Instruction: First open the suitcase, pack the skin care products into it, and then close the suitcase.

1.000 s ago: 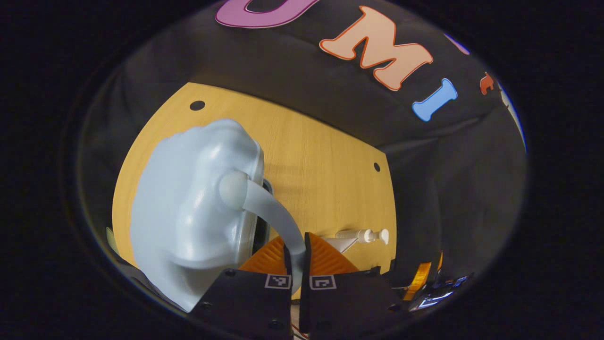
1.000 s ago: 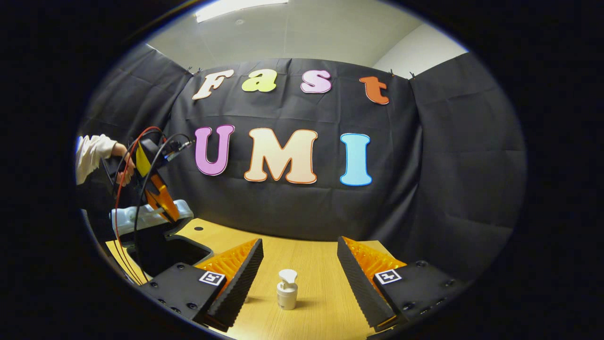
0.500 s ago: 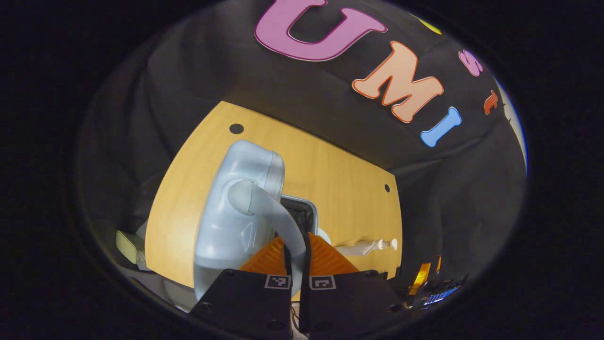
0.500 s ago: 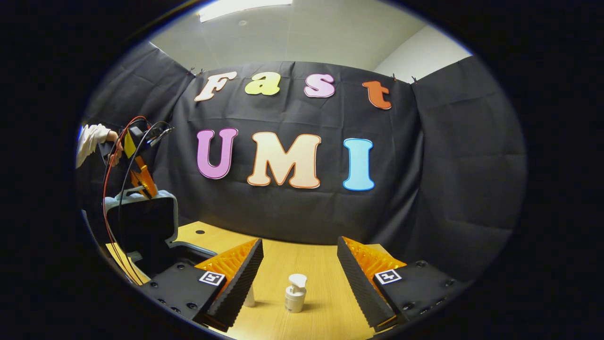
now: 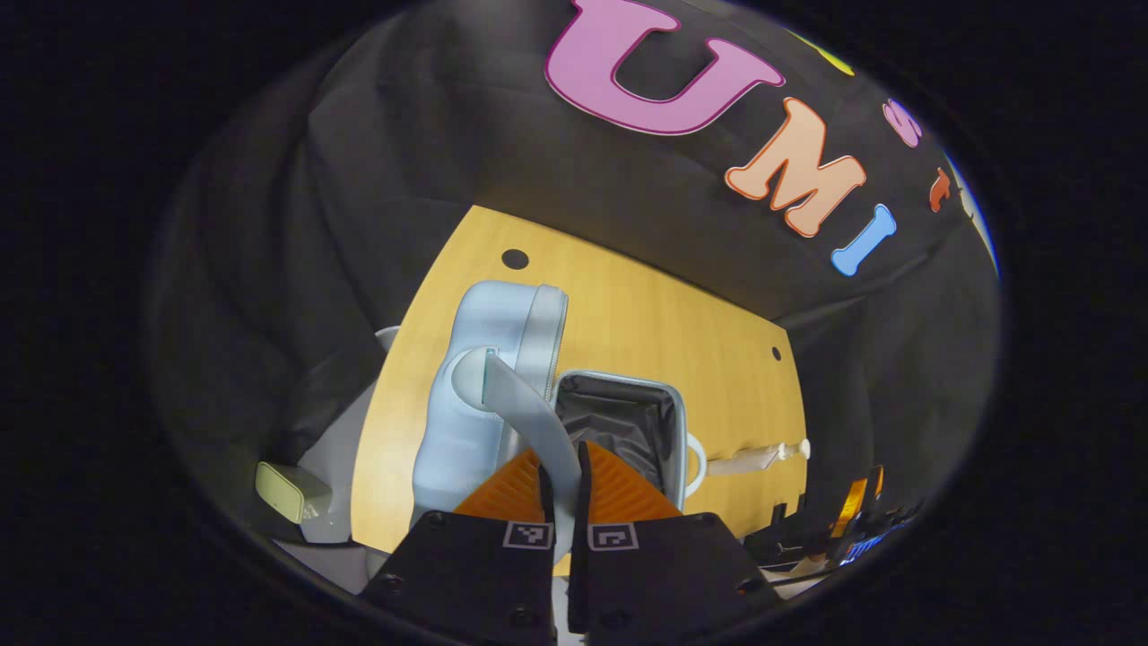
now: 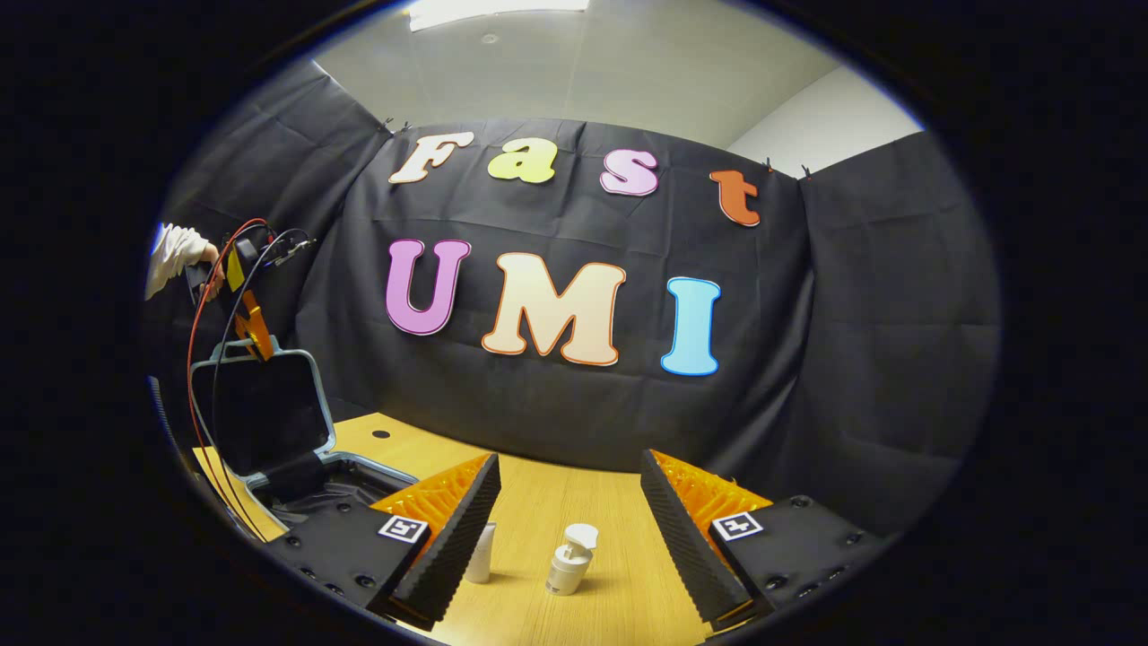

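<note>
Left gripper (image 5: 563,475) pinches the handle (image 5: 525,408) of the lid (image 5: 489,377), the smooth pale-blue shell swung upright just ahead of its fingers, the dark-lined case (image 5: 628,422) open right of it. Best to ease the lid past vertical, no jerk. Right gripper (image 6: 567,502) is spread wide, holding nothing; a white pump bottle (image 6: 569,561) stands between its ridged fingers, a tube (image 6: 482,552) beside the left one.
</note>
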Demonstrator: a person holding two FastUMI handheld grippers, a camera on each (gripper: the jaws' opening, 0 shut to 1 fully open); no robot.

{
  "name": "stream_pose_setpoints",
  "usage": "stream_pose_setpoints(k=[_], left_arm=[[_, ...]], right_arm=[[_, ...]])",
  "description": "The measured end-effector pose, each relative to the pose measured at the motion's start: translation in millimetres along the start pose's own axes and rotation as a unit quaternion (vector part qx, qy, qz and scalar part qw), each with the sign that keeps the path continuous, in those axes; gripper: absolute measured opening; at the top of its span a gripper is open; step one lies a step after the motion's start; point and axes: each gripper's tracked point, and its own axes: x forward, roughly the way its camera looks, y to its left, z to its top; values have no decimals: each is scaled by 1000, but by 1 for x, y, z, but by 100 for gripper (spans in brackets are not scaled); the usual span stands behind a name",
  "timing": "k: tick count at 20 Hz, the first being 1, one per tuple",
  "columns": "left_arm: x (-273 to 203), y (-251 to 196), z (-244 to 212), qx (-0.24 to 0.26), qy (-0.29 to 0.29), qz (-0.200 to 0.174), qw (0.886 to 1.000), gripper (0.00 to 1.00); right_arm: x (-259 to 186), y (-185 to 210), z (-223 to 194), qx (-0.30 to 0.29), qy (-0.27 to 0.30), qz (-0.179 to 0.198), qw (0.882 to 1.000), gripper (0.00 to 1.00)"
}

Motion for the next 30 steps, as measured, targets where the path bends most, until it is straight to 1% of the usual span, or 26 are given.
stream_pose_setpoints(k=[1,3,5,6,7,9,12,13,14,18,19,20,21,23,24,25,26,27,28,29,30], left_arm=[[1,9,1,-5,-1,-2,1000,0],[2,27,-2,-11,2,-13,1000,0],[-1,42,-7,-22,11,-41,999,0],[-1,50,-7,-36,13,-56,998,2],[1,61,-9,-52,13,-66,996,0],[5,84,-17,-85,12,-83,993,0],[8,107,-29,-139,3,-127,982,0],[12,115,-34,-153,-2,-141,978,0],[13,122,-42,-162,-4,-154,975,0],[25,140,-65,-226,-15,-206,952,0],[28,143,-71,-240,-18,-215,946,0],[31,146,-76,-250,-18,-223,942,0],[34,151,-80,-258,-18,-227,939,0],[36,160,-87,-270,-22,-231,934,3],[37,161,-89,-272,-26,-234,933,11],[36,160,-88,-273,-28,-238,932,13],[35,157,-85,-273,-33,-246,930,22],[30,155,-87,-269,-32,-249,930,29],[30,154,-88,-266,-28,-246,932,55],[29,157,-94,-265,-26,-243,933,53],[26,158,-94,-263,-27,-243,933,60]], right_arm=[[0,2,-1,-1,1,0,1000,99],[0,6,2,-4,1,-1,1000,100],[1,11,5,-8,-1,-1,1000,99],[2,13,7,-11,-2,-1,1000,100],[1,14,8,-14,-2,-2,1000,100],[3,17,8,-17,1,-3,1000,99],[6,23,9,-29,8,-1,1000,99],[7,24,9,-35,10,-1,999,100],[7,26,10,-38,10,1,999,99],[13,40,4,-36,19,14,999,100],[15,43,1,-34,24,18,999,99],[16,46,-1,-33,28,22,999,100],[18,48,-3,-32,32,26,999,100],[20,52,-4,-34,37,31,998,99],[20,52,-5,-37,38,32,998,99],[20,52,-6,-39,40,33,998,99],[20,52,-8,-41,42,35,998,99],[21,52,-11,-41,45,35,998,99],[21,52,-12,-41,47,36,997,100],[22,52,-14,-40,49,37,997,100],[22,52,-15,-39,50,39,997,100]])
